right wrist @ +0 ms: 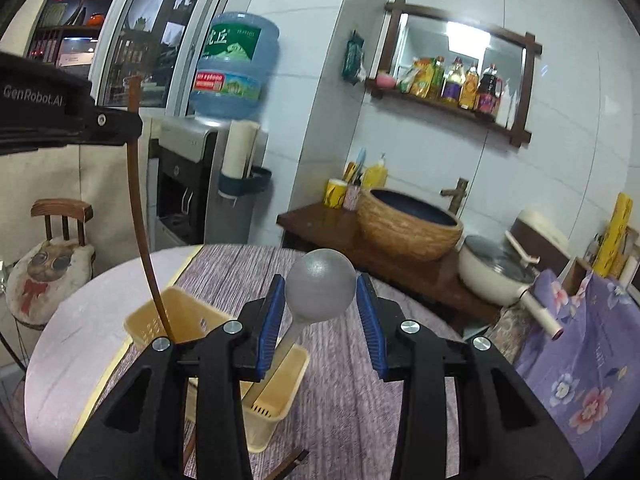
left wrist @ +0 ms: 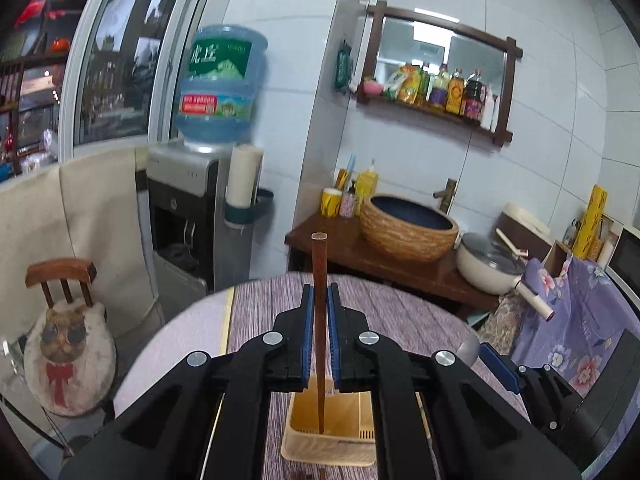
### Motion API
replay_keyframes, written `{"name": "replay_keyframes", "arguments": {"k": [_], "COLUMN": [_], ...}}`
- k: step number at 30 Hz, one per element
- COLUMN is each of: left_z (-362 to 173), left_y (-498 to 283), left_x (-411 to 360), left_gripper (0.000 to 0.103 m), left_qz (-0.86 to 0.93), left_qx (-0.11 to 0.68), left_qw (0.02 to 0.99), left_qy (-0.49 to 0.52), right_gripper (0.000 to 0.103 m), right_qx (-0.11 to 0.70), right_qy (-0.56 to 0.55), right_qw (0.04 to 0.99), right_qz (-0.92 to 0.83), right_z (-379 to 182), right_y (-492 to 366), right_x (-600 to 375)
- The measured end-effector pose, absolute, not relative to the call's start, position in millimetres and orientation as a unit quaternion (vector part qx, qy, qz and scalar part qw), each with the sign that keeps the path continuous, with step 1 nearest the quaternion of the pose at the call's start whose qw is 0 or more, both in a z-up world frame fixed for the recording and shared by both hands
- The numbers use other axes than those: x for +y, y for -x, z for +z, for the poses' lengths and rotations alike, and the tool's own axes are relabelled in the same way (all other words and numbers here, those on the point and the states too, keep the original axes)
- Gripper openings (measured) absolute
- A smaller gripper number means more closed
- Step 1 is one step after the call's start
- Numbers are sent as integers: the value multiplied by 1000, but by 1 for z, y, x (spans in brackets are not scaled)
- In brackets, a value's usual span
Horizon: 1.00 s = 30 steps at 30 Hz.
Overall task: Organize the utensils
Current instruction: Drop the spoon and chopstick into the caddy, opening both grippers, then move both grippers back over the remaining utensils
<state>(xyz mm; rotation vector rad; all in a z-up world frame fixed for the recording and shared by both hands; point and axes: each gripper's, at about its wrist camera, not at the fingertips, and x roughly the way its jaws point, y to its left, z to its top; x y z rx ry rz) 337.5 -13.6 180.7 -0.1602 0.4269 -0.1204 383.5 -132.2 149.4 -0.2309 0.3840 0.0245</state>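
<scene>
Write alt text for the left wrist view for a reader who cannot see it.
The left hand-held gripper clamps a brown chopstick upright, its tip lowered into a yellow utensil basket on a striped tablecloth. A water dispenser stands behind.

A blue water jug (left wrist: 222, 88) is sitting upside down on the dispenser (left wrist: 188, 208) by the tiled wall. A woven basin (left wrist: 408, 222) is resting on the wooden counter (left wrist: 320, 236), near its back edge, with a brass tap (left wrist: 446, 194) just behind. A lidded cream pan (left wrist: 490, 262) is sitting at the counter's right end. Oil bottles (left wrist: 444, 86) are lining the mirror shelf (left wrist: 436, 110). A cat cushion (left wrist: 68, 344) is leaning on a chair (left wrist: 60, 274).
</scene>
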Motion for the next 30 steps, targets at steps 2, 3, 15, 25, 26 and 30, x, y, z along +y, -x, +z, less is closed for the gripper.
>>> {"name": "replay_keyframes", "arguments": {"k": [2, 3, 15, 25, 26, 30], "left_z": [169, 161, 130, 140, 140, 135], "left_y": [-340, -340, -341, -315, -310, -293], "left_x": [-12, -13, -15, -10, -8, 1], "left_gripper": [8, 8, 8, 59, 64, 77], "left_qz": [-61, -60, -67, -85, -85, -80], "left_qx": [222, 228, 250, 224, 217, 219], "left_qw": [970, 969, 964, 969, 970, 970], "left_qy": [79, 75, 55, 62, 66, 75], "right_gripper": [37, 38, 38, 67, 69, 80], "right_qx": [198, 201, 225, 202, 198, 193], "right_qy": [113, 113, 127, 116, 116, 98], "right_qw": [974, 973, 965, 972, 973, 975], "right_qz": [17, 22, 34, 44, 41, 42], "right_z": [138, 132, 92, 94, 95, 99], "right_y": [-384, -384, -382, -359, -354, -332], "right_x": [-131, -130, -123, -131, -133, -145]}}
